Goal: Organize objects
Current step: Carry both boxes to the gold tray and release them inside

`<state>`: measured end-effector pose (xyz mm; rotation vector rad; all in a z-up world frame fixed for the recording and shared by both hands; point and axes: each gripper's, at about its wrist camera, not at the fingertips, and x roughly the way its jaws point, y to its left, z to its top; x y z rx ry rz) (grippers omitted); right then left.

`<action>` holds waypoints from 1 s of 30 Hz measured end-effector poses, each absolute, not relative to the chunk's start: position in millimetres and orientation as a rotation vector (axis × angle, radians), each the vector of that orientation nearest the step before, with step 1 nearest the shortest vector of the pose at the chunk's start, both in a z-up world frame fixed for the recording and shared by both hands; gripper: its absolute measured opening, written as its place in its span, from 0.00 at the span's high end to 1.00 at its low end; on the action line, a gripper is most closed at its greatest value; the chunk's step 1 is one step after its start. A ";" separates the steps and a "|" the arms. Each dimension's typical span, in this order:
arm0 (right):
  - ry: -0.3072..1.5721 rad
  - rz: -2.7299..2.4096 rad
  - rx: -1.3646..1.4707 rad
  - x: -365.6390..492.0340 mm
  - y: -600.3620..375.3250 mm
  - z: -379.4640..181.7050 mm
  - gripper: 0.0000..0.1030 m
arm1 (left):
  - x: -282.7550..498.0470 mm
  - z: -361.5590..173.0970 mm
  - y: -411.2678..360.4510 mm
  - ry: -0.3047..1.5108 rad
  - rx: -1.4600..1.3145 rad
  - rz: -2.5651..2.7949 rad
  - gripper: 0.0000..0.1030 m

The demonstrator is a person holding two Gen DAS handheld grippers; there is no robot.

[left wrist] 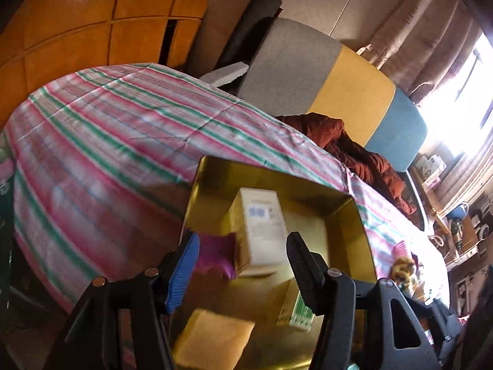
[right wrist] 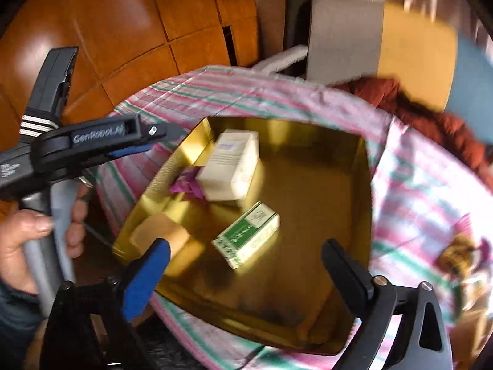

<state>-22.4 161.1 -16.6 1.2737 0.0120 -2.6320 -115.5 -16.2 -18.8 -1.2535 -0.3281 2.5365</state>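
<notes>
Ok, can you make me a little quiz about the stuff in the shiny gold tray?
1. True or false: the green and white box lies inside the gold tray.
2. Which thing touches the purple wrapper? A) white box B) tan block C) green and white box
3. Fill in: the right gripper is ____, holding nothing.

Key
1. True.
2. A, the wrapper lies against the white box.
3. Open.

A: Right gripper [right wrist: 245, 263], fingers spread wide, nothing between, angled downward.
B: Left gripper [left wrist: 243, 260] half-spread, pads gripping nothing; bare hand [right wrist: 34, 240] wraps its grey handle.
</notes>
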 end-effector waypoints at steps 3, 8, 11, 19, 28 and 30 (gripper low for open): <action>0.205 -2.786 1.161 -2.9 150.6 -14.8 0.00 | -97.9 -14.7 -14.0 -0.252 -1.231 2.589 0.42; 0.314 -2.839 1.218 0.7 141.8 -30.2 0.00 | -73.6 -6.1 -7.1 -0.148 -1.158 2.676 0.42; 0.208 -2.829 1.217 4.3 147.2 -32.2 0.00 | -62.2 -1.1 -3.9 -0.110 -1.121 2.697 0.42; 0.111 -2.895 1.098 23.8 152.6 -29.4 0.00 | -44.2 -0.6 -3.8 -0.050 -1.099 2.767 0.42; -0.020 -2.931 1.059 35.1 167.2 -20.6 0.00 | -31.1 -1.2 -2.3 0.017 -1.089 2.812 0.42; -0.012 -2.948 1.061 35.3 168.3 -19.8 0.00 | -27.9 0.2 -0.7 0.026 -1.068 2.817 0.42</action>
